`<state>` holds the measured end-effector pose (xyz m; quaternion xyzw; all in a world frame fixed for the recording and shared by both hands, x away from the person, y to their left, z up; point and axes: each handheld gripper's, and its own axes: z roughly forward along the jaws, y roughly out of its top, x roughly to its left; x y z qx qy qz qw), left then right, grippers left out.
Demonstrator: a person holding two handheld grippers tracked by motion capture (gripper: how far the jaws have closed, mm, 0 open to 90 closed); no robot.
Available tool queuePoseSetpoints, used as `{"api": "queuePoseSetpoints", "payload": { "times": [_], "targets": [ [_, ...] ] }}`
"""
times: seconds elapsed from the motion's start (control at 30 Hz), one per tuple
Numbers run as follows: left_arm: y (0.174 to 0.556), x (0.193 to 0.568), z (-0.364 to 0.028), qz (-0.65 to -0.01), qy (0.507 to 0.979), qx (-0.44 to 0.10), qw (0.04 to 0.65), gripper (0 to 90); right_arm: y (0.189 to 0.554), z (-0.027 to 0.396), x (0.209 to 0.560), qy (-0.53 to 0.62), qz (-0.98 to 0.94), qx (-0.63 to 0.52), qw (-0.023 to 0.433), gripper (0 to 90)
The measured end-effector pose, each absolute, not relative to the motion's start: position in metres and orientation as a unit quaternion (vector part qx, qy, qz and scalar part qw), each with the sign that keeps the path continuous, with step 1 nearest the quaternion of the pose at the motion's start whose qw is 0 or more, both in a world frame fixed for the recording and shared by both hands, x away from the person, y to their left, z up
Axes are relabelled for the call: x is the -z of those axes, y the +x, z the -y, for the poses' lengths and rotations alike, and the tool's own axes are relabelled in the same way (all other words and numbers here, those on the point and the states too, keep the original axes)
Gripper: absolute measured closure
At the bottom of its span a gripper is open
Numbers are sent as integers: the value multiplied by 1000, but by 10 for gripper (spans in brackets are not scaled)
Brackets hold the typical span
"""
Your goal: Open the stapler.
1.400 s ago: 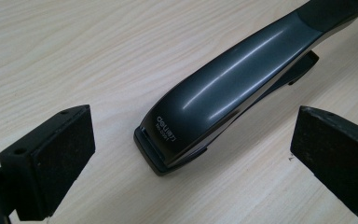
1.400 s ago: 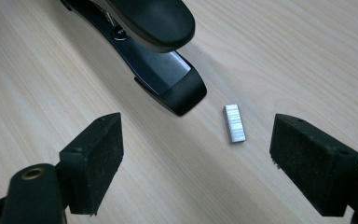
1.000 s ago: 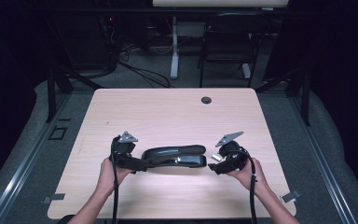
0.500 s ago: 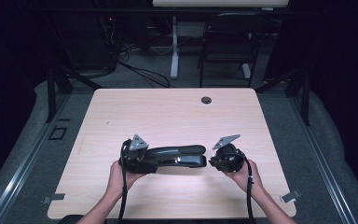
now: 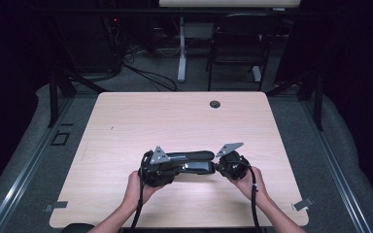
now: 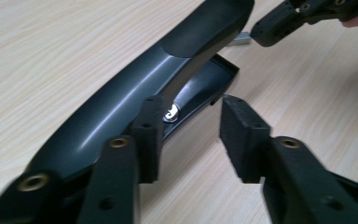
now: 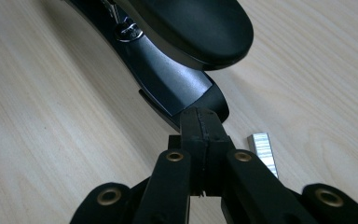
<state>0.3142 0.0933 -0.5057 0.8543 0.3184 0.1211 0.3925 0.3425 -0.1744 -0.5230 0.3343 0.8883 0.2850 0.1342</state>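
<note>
A large black stapler with a glossy plastic body and a matte top arm (image 5: 187, 161) lies on the pale wood-grain table (image 5: 175, 116), near the person's edge, between the two grippers. Its long axis runs left to right across the table, and in the left gripper view the open gap between arm and base faces the right gripper.

The right gripper (image 7: 200, 135) has its fingers pressed together, just touching the tip of the stapler's base; nothing shows between them. A silver strip of staples (image 7: 262, 150) lies on the table just beside those fingers.

The left gripper (image 6: 191, 135) has been closing its fingers; they are part-spread around the rear of the stapler, one finger against the side of the body and the other apart from it, so no firm pinch yet.

The step in hand looks like steadying the stapler for loading. To do it well, the left fingers should close squarely across the body near the hinge screw, so that the glossy, curved shell doesn't slip or swing. The right gripper would then have to spread its fingers and line them up with the staple strip's length before pinching it.
</note>
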Motion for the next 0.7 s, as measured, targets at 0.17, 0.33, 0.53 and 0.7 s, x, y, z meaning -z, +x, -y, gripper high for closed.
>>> {"api": "queuePoseSetpoints", "payload": {
  "times": [0.17,0.33,0.53,0.7],
  "targets": [
    [315,513,-83,-314,860,-119,384,734,343,171,528,336,-886,-288,137,900],
    [313,523,-72,-307,862,-127,382,827,342,166,533,326,-891,-282,142,900],
    [311,530,-61,-305,855,-147,393,898,340,158,536,318,-889,-292,151,900],
    [310,533,-53,-309,842,-173,406,900,343,158,539,319,-887,-294,157,900]
  ]
}}
